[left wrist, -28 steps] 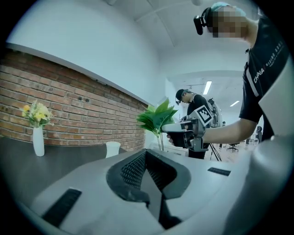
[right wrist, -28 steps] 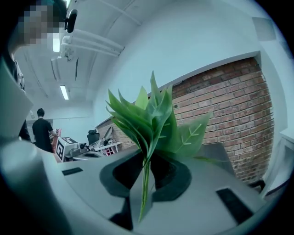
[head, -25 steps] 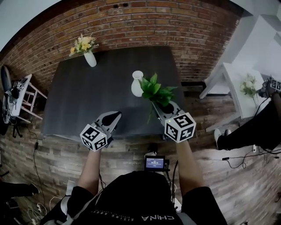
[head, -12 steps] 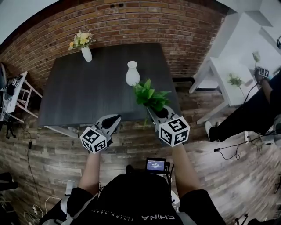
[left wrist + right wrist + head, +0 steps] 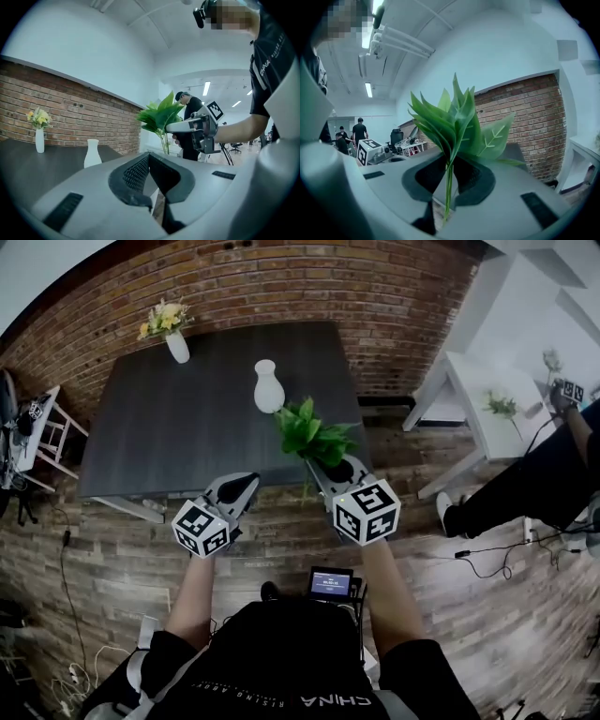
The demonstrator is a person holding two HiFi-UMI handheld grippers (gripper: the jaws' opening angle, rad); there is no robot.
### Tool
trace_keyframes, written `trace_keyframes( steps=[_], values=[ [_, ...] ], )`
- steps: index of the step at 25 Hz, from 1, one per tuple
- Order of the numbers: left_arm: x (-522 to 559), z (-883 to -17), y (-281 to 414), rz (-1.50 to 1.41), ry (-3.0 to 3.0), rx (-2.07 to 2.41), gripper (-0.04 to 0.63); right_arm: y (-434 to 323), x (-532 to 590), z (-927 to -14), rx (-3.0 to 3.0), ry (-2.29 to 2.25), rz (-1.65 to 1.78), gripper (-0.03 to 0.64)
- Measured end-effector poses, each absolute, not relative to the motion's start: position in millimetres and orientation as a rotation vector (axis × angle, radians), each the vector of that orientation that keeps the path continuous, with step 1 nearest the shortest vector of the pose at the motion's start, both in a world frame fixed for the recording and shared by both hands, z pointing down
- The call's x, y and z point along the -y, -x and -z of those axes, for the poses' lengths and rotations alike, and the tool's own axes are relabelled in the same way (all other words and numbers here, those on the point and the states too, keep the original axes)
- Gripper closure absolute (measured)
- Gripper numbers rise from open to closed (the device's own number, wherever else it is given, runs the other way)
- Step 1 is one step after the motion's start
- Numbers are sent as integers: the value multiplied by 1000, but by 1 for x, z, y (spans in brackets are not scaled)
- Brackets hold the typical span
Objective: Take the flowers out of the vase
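Note:
My right gripper is shut on the stem of a green leafy sprig, held just off the near edge of the dark table. In the right gripper view the thin stem runs between the pads and the leaves fan out above them. An empty white vase stands on the table beyond the sprig. A second white vase with yellow flowers stands at the far left corner. My left gripper is shut and empty, its jaws meeting in its own view.
A brick wall runs behind the table. To the right stand a white table with small plants and another person. A stool is at the left. Cables lie on the wooden floor. A small screen hangs at my chest.
Both grippers have drawn back from the table to beyond its near edge, over the floor. The sprig has travelled with the right gripper, farther from the empty white vase.

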State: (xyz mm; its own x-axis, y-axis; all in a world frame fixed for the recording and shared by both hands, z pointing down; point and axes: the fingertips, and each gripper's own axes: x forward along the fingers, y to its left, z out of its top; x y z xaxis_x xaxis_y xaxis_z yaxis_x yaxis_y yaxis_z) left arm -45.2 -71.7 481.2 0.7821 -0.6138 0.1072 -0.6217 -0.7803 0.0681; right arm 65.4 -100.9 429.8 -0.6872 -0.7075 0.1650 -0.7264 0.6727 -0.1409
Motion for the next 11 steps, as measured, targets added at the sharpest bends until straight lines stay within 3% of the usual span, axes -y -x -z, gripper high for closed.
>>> trace_keyframes(
  steps=[11],
  values=[
    [82,-464,16,-48,-2864,977,592,-76,112,-429,2837,-1097,-320,560]
  ],
)
